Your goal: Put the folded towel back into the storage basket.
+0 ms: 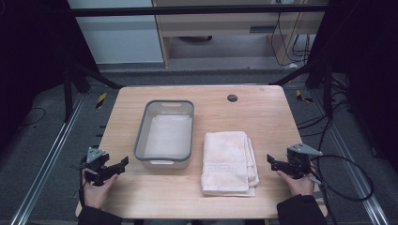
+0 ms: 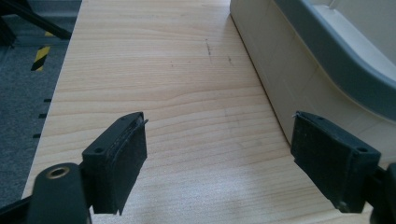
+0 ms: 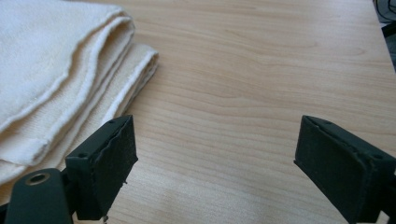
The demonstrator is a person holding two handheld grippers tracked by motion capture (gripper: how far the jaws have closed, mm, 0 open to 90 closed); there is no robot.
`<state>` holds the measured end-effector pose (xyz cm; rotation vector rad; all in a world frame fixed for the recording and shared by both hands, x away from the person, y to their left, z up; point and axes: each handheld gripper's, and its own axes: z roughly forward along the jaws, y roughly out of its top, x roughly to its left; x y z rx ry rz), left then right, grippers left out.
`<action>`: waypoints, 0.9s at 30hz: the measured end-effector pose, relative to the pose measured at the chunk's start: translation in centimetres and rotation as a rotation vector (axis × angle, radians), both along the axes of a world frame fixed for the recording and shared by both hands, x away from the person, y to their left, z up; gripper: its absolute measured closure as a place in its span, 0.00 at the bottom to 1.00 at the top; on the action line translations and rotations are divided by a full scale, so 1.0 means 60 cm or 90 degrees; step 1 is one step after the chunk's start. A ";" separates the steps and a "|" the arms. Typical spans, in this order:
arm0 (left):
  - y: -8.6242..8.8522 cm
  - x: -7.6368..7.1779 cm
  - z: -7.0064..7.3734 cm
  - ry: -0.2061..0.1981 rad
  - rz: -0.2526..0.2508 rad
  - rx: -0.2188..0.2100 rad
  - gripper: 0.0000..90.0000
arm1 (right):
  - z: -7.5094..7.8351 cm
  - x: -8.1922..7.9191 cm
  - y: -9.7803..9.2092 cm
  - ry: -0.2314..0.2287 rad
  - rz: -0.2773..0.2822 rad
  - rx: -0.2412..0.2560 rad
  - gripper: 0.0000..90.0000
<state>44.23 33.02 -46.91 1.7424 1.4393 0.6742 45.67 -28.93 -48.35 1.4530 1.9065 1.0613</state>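
A folded cream towel point(image 1: 228, 162) lies on the wooden table point(image 1: 263, 117), right of centre; its folded edges point(image 3: 70, 79) fill the left of the right gripper view. Left of it stands a white tub with a grey rim point(image 1: 165, 133), and nothing shows inside it; its near wall point(image 2: 317, 88) shows in the left gripper view. My left gripper point(image 1: 119, 165) rests at the table's front left, open, jaws wide apart over bare wood point(image 2: 215, 144). My right gripper point(image 1: 273, 162) sits at the front right beside the towel, open with nothing between its jaws point(image 3: 215, 163).
A small dark round grommet point(image 1: 232, 98) is set in the table near the far edge. Black cables point(image 1: 347, 178) trail off the right side. Metal rails point(image 1: 42, 168) and dark floor flank the table. Bare wood lies ahead of both grippers.
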 end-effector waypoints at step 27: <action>-0.018 -0.025 0.030 -0.045 -0.046 -0.029 0.32 | 0.038 -0.015 0.008 -0.051 0.017 0.017 0.21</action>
